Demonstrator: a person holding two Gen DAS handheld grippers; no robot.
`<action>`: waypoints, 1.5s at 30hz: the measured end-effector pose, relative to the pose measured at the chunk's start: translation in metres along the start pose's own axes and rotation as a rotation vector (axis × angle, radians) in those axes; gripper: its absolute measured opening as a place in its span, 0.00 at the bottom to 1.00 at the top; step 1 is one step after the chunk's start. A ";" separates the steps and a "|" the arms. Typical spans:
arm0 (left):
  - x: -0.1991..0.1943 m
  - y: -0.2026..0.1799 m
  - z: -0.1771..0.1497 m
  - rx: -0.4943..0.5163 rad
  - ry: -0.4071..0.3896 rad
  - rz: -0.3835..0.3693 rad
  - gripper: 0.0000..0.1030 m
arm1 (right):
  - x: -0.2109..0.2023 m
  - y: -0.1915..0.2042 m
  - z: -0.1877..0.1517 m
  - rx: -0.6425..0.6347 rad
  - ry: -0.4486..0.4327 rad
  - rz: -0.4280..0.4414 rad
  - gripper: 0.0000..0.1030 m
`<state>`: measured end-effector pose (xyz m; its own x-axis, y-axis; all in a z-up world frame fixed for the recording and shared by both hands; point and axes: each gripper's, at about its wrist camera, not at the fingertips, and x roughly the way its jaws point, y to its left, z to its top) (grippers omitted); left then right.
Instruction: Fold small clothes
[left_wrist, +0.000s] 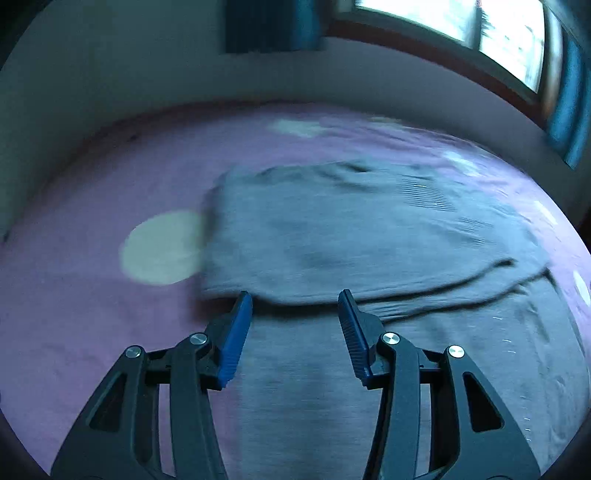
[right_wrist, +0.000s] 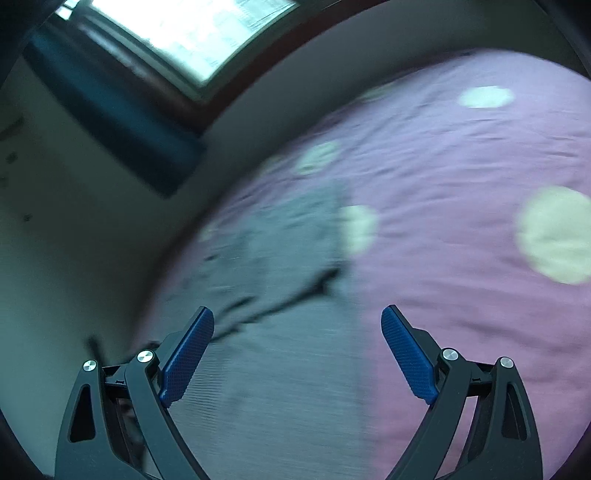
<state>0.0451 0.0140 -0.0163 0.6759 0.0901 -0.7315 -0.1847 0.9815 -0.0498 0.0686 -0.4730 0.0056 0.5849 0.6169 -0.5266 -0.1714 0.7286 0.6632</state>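
Both grippers, left gripper (left_wrist: 295, 306) and right gripper (right_wrist: 297, 325), hovered with jaws wide and empty over the grey garment (left_wrist: 369, 229), which lay partly folded on the pink bed (left_wrist: 92, 184). Judged mid-fold; next, pinching a free edge.

Matt grey knit garment (left_wrist: 362, 236) on soft pink cloth bedsheet (left_wrist: 92, 332); blue ribbed pads (left_wrist: 236, 339) look rubbery.

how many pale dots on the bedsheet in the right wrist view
4 clear: one far right, one top right, one beside the grey garment, one above it. Others may be hidden or blurred.
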 end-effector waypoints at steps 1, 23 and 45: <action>0.005 0.009 0.000 -0.029 0.008 0.007 0.46 | 0.018 0.013 0.003 -0.005 0.029 0.025 0.88; 0.027 0.052 -0.006 -0.224 0.061 -0.056 0.57 | 0.179 0.066 0.032 -0.051 0.168 -0.107 0.04; 0.020 0.069 0.000 -0.315 0.058 -0.176 0.59 | 0.106 -0.013 0.037 0.005 0.149 -0.106 0.40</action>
<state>0.0461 0.0836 -0.0341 0.6769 -0.0944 -0.7300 -0.2856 0.8804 -0.3787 0.1619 -0.4282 -0.0394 0.4755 0.5741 -0.6666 -0.1110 0.7908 0.6019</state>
